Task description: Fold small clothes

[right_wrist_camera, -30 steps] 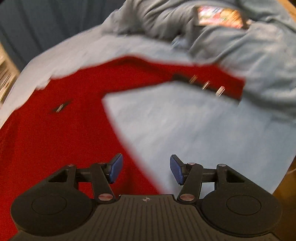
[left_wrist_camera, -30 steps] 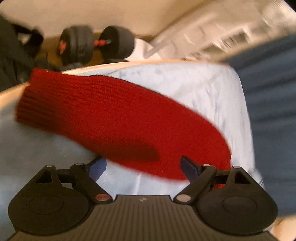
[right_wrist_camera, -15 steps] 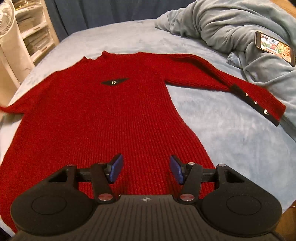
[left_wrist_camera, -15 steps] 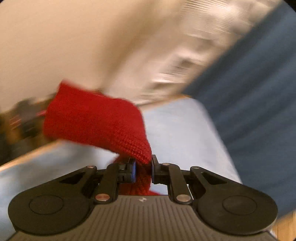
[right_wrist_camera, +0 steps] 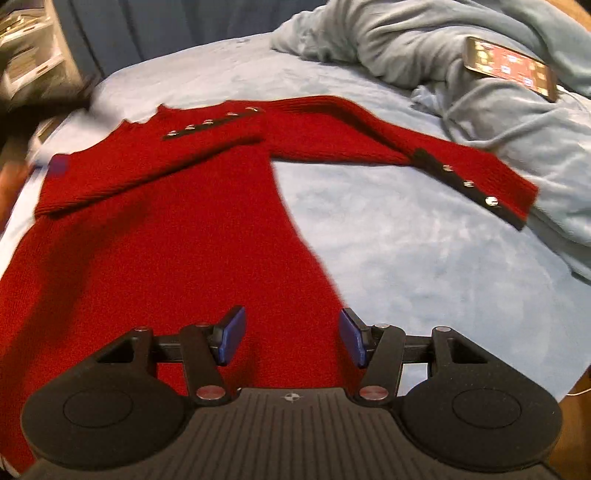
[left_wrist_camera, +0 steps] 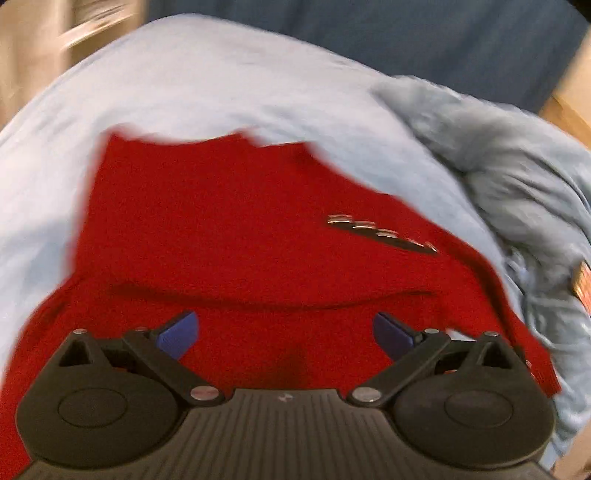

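Progress on the fold is judged at an early stage: the red ribbed-knit sweater (right_wrist_camera: 177, 229) lies flat on the bed, and one sleeve (right_wrist_camera: 147, 162) with a black buttoned cuff strip is laid across the chest, its cuff close to the neckline. The other sleeve (right_wrist_camera: 406, 147) extends out to the side over the bed sheet, its buttoned cuff (right_wrist_camera: 476, 184) resting just beside the rumpled grey-blue blanket (right_wrist_camera: 461, 74). Remaining work, as a judgement, comprises folding in that second sleeve and then doubling the body. The left gripper (left_wrist_camera: 284, 332) hovers over the sweater body with jaws spread and nothing between them. The right gripper (right_wrist_camera: 291, 338) is likewise spread and empty, positioned above the hem region near the garment's side edge. The surface is a bed covered by a soft light-blue sheet (right_wrist_camera: 406, 258). A smartphone with a lit screen (right_wrist_camera: 509, 68) rests on the blanket. A dark blue curtain (left_wrist_camera: 369, 33) hangs behind the bed; blurred shelving (right_wrist_camera: 26, 48) appears at the far left of the right wrist view.
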`<state>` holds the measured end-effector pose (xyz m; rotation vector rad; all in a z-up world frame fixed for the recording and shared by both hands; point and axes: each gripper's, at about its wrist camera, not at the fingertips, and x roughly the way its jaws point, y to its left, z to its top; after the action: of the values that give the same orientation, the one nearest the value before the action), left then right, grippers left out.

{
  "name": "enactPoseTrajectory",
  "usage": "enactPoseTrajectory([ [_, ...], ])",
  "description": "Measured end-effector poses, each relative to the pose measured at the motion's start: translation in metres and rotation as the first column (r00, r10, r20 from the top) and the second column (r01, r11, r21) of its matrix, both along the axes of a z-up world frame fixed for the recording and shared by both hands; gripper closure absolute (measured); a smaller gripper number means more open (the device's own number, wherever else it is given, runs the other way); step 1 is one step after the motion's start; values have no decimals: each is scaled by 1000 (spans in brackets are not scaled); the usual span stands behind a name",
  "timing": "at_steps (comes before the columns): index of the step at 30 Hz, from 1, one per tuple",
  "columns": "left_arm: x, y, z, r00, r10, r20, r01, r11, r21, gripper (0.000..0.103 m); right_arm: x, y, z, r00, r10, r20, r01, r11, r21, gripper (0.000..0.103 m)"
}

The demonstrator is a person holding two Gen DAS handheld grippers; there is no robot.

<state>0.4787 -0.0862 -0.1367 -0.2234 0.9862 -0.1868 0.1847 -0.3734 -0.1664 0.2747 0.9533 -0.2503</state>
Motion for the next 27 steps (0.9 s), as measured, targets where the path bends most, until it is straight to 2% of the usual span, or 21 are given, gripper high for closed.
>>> enactPoseTrajectory([
  [2, -5, 50, -2, 993, 114, 19, -114, 992, 50, 1, -2, -10, -3, 1000, -22, -4, 22, 1000, -7, 45],
  [6, -13, 121, 5, 975, 219, 43, -223, 951, 213, 1, -1, -25, -3, 997, -78, 10, 78, 997, -4, 45],
  [7, -22, 138, 8, 970, 241, 40, -243, 941, 235, 1, 1, -29, -1, 995, -98, 19, 98, 995, -4, 45],
  [10, -54, 173, 11, 957, 288, 27, -285, 928, 238, 1, 3, -47, 9, 985, -163, 57, 165, 986, -19, 45],
  [14, -106, 193, 19, 948, 318, 8, -310, 919, 245, 1, 14, -87, 12, 971, -213, 106, 224, 969, -107, 42],
  [16, -125, 196, 18, 942, 335, -19, -320, 915, 246, 1, 26, -109, 0, 975, -204, 92, 218, 957, -193, 42],
  [19, -149, 198, 15, 933, 356, -59, -334, 914, 232, 1, 46, -144, -27, 979, -201, 28, 199, 927, -318, 42],
  [22, -167, 193, 21, 934, 351, -65, -325, 912, 249, 1, 61, -179, -52, 973, -227, -38, 199, 912, -359, 42],
  [27, -171, 176, 30, 945, 321, -63, -293, 915, 277, 1, 78, -203, -80, 973, -219, -70, 174, 901, -397, 41],
])
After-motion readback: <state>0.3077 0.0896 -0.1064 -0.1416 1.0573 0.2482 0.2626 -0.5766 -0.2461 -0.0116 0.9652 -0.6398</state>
